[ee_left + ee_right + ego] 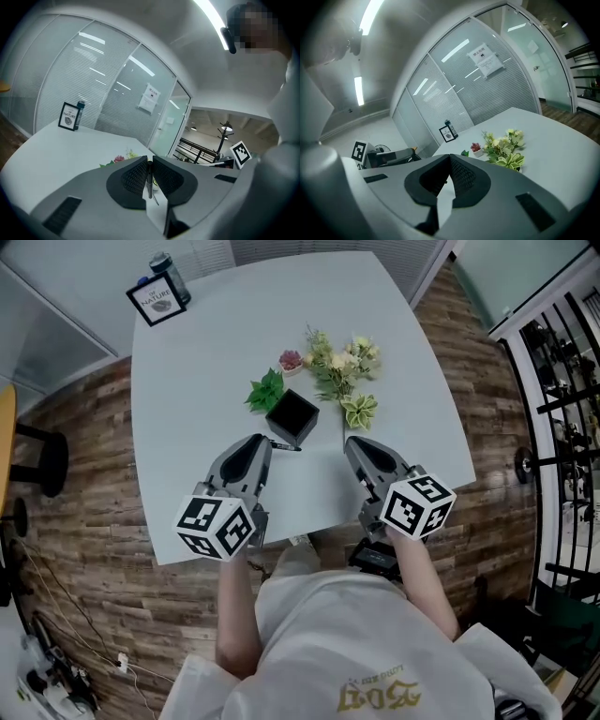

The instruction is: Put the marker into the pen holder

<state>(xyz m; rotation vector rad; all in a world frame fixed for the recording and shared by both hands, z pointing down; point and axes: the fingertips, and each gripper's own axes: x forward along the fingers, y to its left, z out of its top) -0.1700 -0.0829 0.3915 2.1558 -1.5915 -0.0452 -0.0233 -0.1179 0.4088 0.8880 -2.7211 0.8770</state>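
Observation:
The black square pen holder [292, 416] stands near the middle of the white table [187, 399]. My left gripper [265, 441] is just in front of it and to its left, shut on a thin dark marker [284, 446] that sticks out to the right towards the holder's near corner. In the left gripper view the marker [149, 180] stands upright, pinched between the ribbed pads [136, 177]. My right gripper [351, 443] hovers to the holder's right with its jaws closed together and nothing between them [449, 156]. The holder is hidden in both gripper views.
Behind the holder are a green leafy plant [267, 390], a small pink succulent pot [291, 361] and a bunch of flowers [342, 367]. A framed sign [157, 299] and a bottle [171, 276] stand at the far left corner. The table's front edge is under my grippers.

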